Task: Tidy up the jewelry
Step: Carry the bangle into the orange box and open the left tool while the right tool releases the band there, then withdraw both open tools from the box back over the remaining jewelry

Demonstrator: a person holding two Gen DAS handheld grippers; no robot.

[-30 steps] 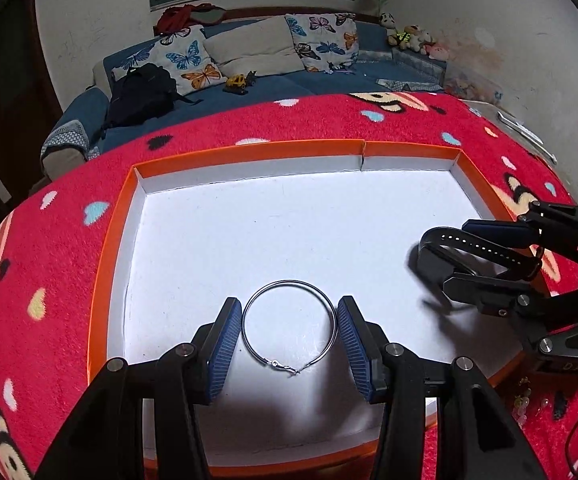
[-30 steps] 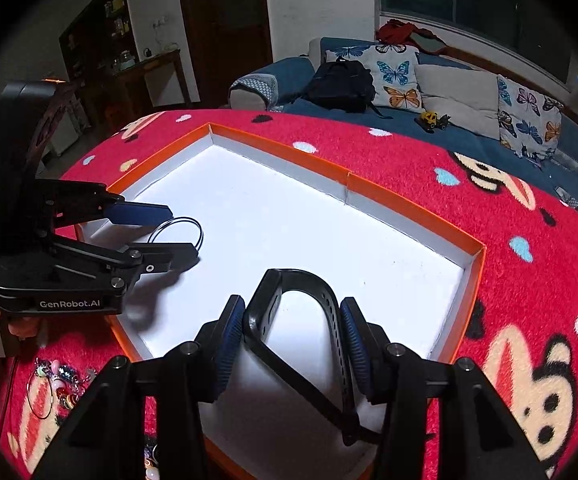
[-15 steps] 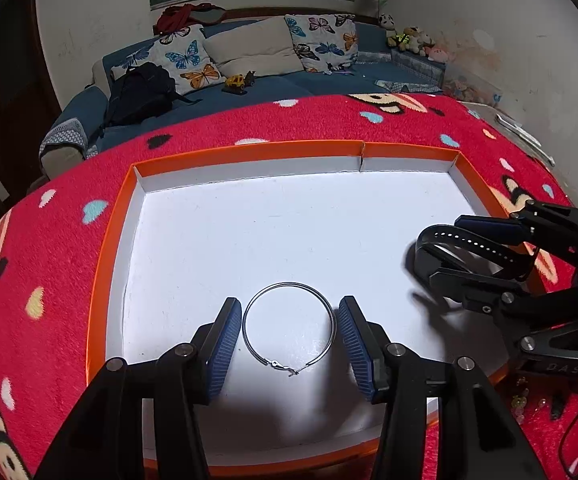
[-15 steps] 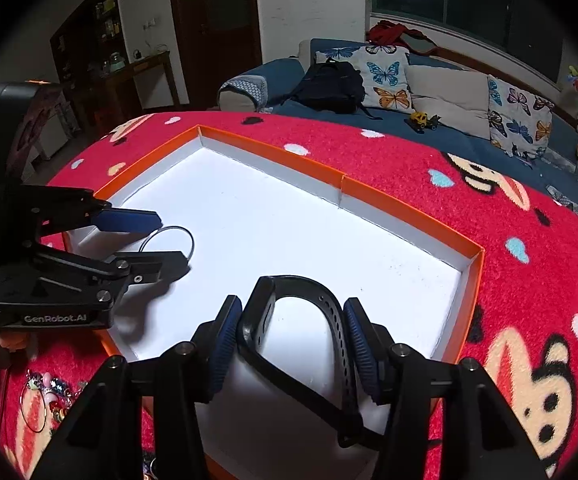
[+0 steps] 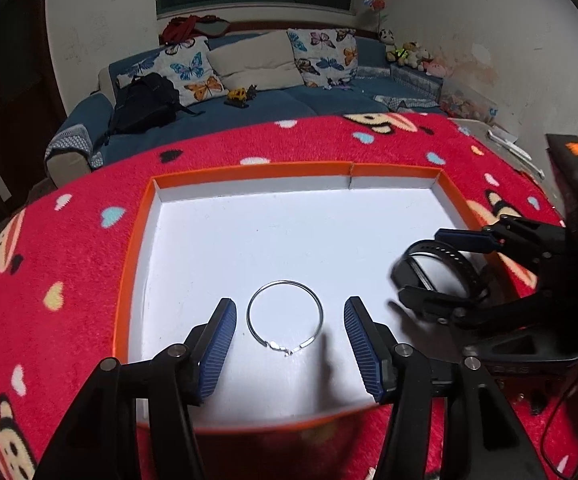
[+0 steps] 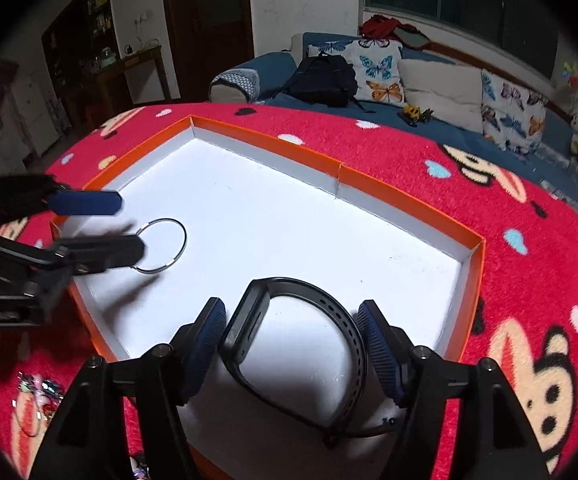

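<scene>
A thin silver hoop bracelet (image 5: 285, 316) lies flat on the white floor of an orange-rimmed tray (image 5: 249, 170). My left gripper (image 5: 287, 340) is open, its blue pads either side of the hoop without touching it. A black smart band (image 6: 301, 344) lies in the tray's near right corner. My right gripper (image 6: 293, 344) is open around it, pads close to the band. The hoop (image 6: 161, 246) and left gripper (image 6: 105, 224) also show in the right wrist view; the band (image 5: 437, 268) and right gripper (image 5: 429, 268) show in the left wrist view.
The tray sits on a red cartoon-print cloth (image 5: 69, 248). A small heap of loose jewelry (image 6: 37, 400) lies on the cloth at the near left of the tray. A blue sofa with cushions and a black backpack (image 5: 145, 104) stands behind the table.
Both grippers have risen and drawn back a little. The hoop and band stay lying in the tray. The left jaws stand wider apart from the hoop.
</scene>
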